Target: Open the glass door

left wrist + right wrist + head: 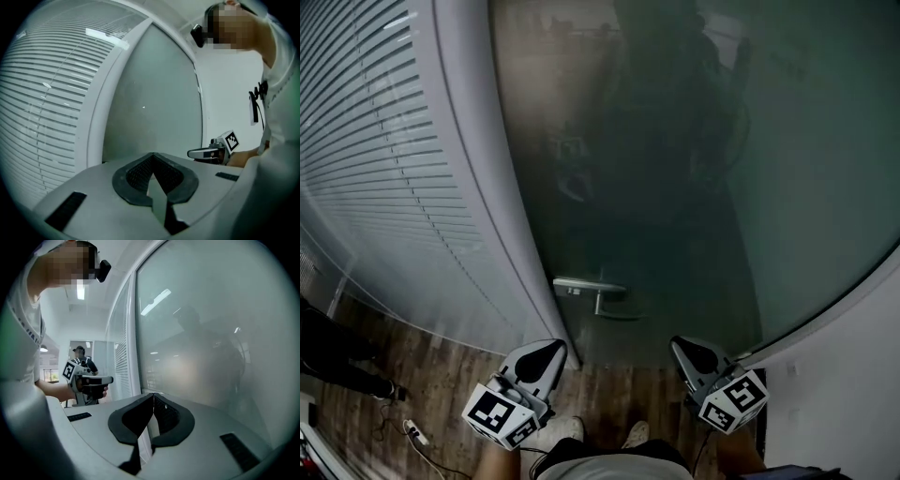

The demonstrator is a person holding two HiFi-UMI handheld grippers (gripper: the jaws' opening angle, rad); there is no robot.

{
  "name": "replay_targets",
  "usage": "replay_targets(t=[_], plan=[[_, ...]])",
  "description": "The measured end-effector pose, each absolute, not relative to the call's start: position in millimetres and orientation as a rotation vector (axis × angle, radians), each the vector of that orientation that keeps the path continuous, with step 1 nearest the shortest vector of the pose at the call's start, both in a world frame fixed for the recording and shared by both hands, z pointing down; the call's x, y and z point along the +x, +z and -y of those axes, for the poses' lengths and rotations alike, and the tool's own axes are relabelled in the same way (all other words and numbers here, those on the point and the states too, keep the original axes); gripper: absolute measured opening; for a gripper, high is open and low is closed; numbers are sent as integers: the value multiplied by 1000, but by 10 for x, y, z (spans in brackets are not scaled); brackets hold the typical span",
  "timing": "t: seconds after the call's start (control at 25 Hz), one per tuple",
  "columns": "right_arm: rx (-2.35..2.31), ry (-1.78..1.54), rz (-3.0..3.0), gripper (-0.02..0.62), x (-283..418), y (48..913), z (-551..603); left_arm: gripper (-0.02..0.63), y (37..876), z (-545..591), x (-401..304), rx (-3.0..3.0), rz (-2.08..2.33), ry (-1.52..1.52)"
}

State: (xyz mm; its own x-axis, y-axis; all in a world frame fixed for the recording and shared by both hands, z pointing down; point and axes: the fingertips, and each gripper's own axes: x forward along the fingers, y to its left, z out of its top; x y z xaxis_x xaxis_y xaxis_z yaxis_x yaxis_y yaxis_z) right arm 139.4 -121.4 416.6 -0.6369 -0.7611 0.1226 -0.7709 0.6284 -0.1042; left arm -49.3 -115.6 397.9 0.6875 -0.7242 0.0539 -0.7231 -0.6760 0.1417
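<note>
The glass door (675, 169) is a dark, frosted pane standing in front of me, and it fills the right of the right gripper view (211, 333). Its metal lever handle (586, 289) sits low on the door's left edge, beside the white frame post (487, 187). My left gripper (551, 349) hangs below the handle and slightly left of it, apart from it, with its jaws together and empty. My right gripper (680, 345) is at the lower right, close to the glass, also shut on nothing. Each gripper view shows the other gripper: the right one (213, 151) and the left one (89, 380).
A glazed wall with white blinds (384, 169) runs along the left. A white wall (844, 375) closes the right. The wood floor (441, 375) carries a power strip with a cable (412, 431). Another person's dark legs (328, 356) stand at far left. A person (79, 352) stands far behind.
</note>
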Motion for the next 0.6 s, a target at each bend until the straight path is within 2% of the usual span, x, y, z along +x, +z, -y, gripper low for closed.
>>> replay_targets(t=[0.24, 0.6], plan=[[1234, 265, 2798, 2, 1579, 4156, 1336, -3, 3896, 1137, -265, 2734, 1228, 16], [1094, 182, 2753, 8, 1363, 4343, 1480, -3, 3963, 1146, -352, 2717, 1263, -5]])
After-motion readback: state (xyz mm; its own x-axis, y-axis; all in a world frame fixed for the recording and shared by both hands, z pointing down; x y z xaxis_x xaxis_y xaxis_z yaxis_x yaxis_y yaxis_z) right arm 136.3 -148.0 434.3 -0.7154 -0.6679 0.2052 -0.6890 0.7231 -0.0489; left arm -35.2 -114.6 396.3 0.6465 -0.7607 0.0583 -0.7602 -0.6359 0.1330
